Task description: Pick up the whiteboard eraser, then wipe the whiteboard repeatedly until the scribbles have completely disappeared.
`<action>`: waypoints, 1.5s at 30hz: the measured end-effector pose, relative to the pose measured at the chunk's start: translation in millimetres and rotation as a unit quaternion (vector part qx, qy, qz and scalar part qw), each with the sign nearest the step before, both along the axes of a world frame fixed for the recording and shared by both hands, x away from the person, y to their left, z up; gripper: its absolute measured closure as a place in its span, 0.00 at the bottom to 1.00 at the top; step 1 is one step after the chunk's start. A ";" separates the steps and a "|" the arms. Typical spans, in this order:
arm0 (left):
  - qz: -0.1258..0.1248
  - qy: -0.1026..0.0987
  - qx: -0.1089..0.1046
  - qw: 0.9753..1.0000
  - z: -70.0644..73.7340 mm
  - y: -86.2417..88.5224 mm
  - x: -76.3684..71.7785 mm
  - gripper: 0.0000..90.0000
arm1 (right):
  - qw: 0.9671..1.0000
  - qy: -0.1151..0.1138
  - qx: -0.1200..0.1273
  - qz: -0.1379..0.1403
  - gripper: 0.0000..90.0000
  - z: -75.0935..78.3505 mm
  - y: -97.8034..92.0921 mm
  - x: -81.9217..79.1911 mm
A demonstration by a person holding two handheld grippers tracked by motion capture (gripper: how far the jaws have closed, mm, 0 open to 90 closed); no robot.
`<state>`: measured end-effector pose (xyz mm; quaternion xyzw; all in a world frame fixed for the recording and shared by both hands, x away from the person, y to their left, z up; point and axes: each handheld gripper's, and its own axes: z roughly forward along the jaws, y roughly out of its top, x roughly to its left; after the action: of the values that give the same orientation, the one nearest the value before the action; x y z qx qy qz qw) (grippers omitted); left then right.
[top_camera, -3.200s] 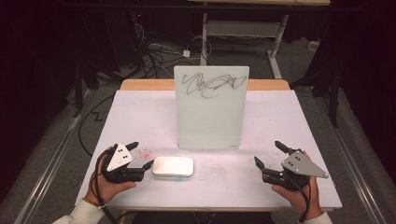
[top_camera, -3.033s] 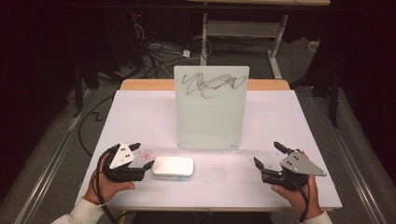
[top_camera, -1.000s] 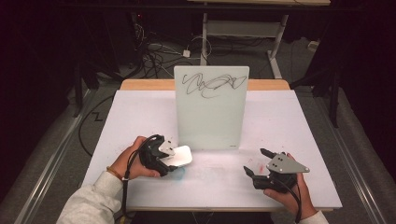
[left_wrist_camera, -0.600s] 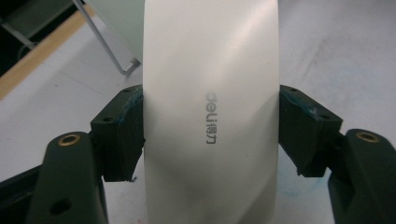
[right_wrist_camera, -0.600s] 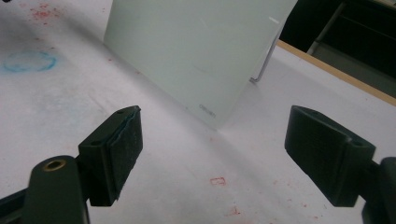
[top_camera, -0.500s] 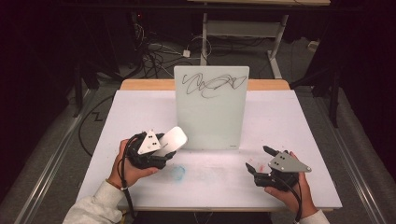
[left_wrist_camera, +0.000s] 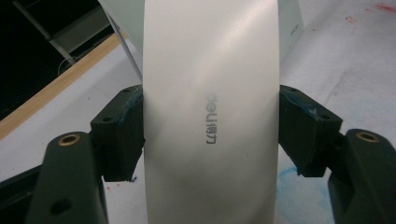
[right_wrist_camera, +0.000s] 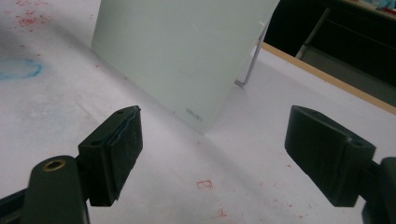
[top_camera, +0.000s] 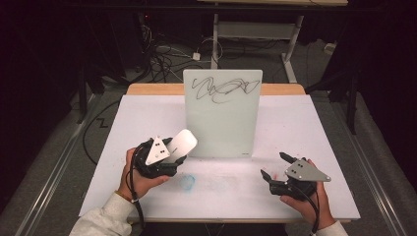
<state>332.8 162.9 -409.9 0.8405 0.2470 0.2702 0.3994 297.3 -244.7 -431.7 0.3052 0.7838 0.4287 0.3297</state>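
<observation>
Toward the front left of the white desk (top_camera: 123,142), the left tool (top_camera: 164,157) is clamped on a white, rounded plastic whiteboard eraser (top_camera: 179,146), held clear of the surface and tilted up toward the board. From the left gripper view, both black pads press the eraser's (left_wrist_camera: 210,112) long sides. Just below it on the desk lies a faint blue smudge (top_camera: 187,182). At the desk's middle stands an upright frosted glass writing board (top_camera: 222,118) with a black scribble (top_camera: 223,88) near its top edge. Near the front right corner, the right tool (top_camera: 274,168) rests low in the person's hand, jaws wide apart and holding nothing; in the right gripper view the board's lower corner (right_wrist_camera: 187,70) sits beyond them.

The step in hand looks like carrying the eraser to the board. Next, the eraser's flat face would need raising to the scribble's height and pressing squarely on the glass, perhaps with the right tool steadying the board.
</observation>
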 end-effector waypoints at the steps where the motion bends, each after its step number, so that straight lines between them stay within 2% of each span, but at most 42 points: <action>1: 0.001 -0.001 -0.003 1.000 0.6 -0.7 -0.2 0.32 | 1.000 -0.002 0.002 -0.002 0.22 0.5 -0.5 -0.3; 2: 0.004 -0.004 -0.005 1.000 1.6 -1.2 -0.5 0.32 | 1.000 -0.002 0.002 -0.002 0.22 0.5 -0.5 -0.3; 3: 0.014 -0.017 -0.006 1.000 3.7 -2.9 -2.3 0.32 | 1.000 -0.002 0.000 -0.003 0.22 0.4 -0.4 -0.6; 5: 0.018 -0.021 -0.007 1.000 4.6 -4.1 -2.8 0.32 | 1.000 -0.002 0.002 -0.004 0.22 0.4 -0.4 -0.2; 9: 0.040 -0.049 -0.008 0.998 10.0 -10.1 -2.2 0.32 | 1.000 -0.002 0.002 -0.004 0.22 0.1 0.0 0.5; 13: 0.050 -0.060 -0.016 0.997 15.0 -14.3 0.3 0.32 | 1.000 -0.004 0.000 -0.004 0.22 0.3 0.7 -1.5; 17: 0.071 -0.082 -0.029 0.994 24.5 -19.9 4.1 0.32 | 1.000 -0.006 -0.005 -0.003 0.22 -0.6 0.5 -3.4; 23: 0.082 -0.087 -0.048 0.992 31.7 -23.7 12.3 0.32 | 1.000 -0.006 -0.004 -0.005 0.22 -0.9 1.9 -2.6; 24: 0.088 -0.095 -0.052 0.990 33.7 -25.8 15.7 0.32 | 1.000 -0.006 -0.007 -0.004 0.22 -1.3 2.4 -2.4; 26: 0.088 -0.097 -0.056 0.990 35.5 -26.9 17.8 0.32 | 1.000 -0.003 -0.006 -0.005 0.22 -1.6 2.5 -2.5; 27: 0.090 -0.106 -0.062 0.988 39.9 -30.3 21.6 0.32 | 1.000 -0.001 -0.008 -0.001 0.22 -2.4 2.6 -2.2; 29: 0.097 -0.124 -0.055 0.986 44.8 -35.4 25.6 0.32 | 1.000 0.002 -0.010 0.002 0.22 -3.4 3.2 -2.3; 30: 0.097 -0.124 -0.055 0.986 44.8 -35.4 25.6 0.32 | 1.000 0.002 -0.010 0.002 0.22 -3.4 3.2 -2.3; 31: 0.101 -0.135 -0.052 0.984 48.2 -39.4 27.7 0.32 | 1.000 0.003 -0.012 0.002 0.22 -4.2 4.1 -2.1; 35: 0.117 -0.157 -0.045 0.980 62.2 -54.5 37.4 0.32 | 1.000 0.003 -0.010 -0.003 0.21 -4.3 2.4 -1.5; 36: 0.117 -0.157 -0.045 0.980 62.2 -54.5 37.4 0.32 | 1.000 0.002 -0.009 -0.005 0.21 -4.3 1.7 -1.1; 38: 0.124 -0.165 -0.039 0.978 67.2 -59.1 42.1 0.32 | 1.000 0.003 -0.008 -0.008 0.21 -4.2 0.8 -0.7; 39: 0.131 -0.171 -0.041 0.976 70.7 -62.1 45.3 0.32 | 1.000 0.002 -0.010 -0.009 0.21 -4.3 0.6 -0.5; 42: 0.137 -0.175 -0.039 0.974 73.9 -65.6 49.1 0.32 | 1.000 0.003 -0.012 -0.006 0.21 -4.9 1.2 -0.7; 43: 0.146 -0.179 -0.037 0.972 75.1 -68.3 52.0 0.32 | 1.000 0.003 -0.014 -0.006 0.21 -5.1 1.5 -0.6; 44: 0.148 -0.178 -0.035 0.972 75.5 -69.5 54.2 0.32 | 1.000 0.004 -0.015 -0.005 0.21 -5.3 1.7 -0.4; 45: 0.154 -0.181 -0.032 0.971 75.3 -71.2 56.9 0.32 | 1.000 0.005 -0.016 -0.004 0.21 -5.6 1.9 -0.2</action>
<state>389.6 91.8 -334.6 0.7159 0.3060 0.4681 0.4180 297.1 -242.8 -437.3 0.3049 0.7909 0.4138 0.3322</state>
